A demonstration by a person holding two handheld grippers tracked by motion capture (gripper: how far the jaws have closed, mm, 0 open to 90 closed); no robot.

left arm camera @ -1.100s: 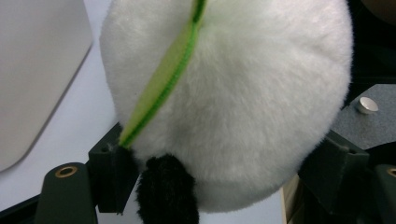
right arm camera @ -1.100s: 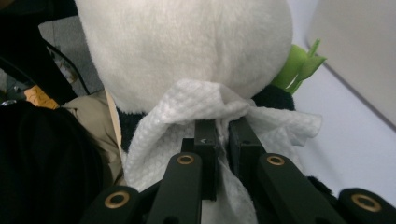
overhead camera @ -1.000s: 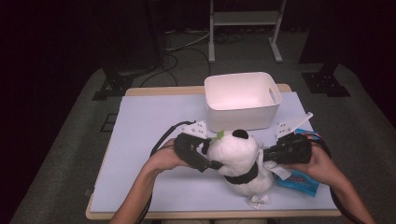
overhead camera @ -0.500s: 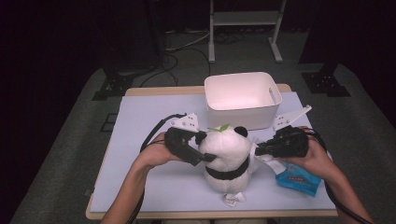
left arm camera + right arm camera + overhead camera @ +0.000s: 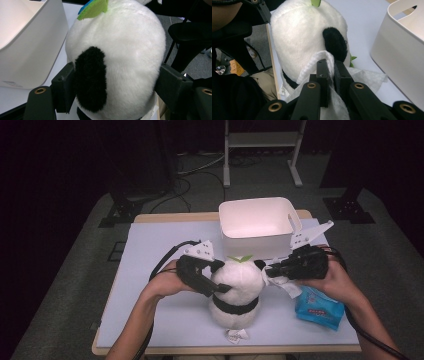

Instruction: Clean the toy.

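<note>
While the left tongs (image 5: pixel 220 287) are squeezing the plush panda's (image 5: pixel 239 285) head, standing on the tabletop (image 5: pixel 160 250) before the white bin (image 5: pixel 257 222), the right tongs (image 5: pixel 331 65) are pinching a white wipe (image 5: pixel 318 61) against its ear – a hard rub is probably tipping the toy, or the thin wipe is slipping out

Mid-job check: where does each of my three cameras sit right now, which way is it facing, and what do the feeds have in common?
High view: above the table's near edge, looking forward and down; both forearms, left gripper and right gripper show.
Left gripper view: on the left gripper, looking along its jaws, which clasp the panda toy; white bin beside it.
Right gripper view: on the right gripper, its jaws pinching a white wipe against the panda's head.
All three share the panda and bin.
</note>
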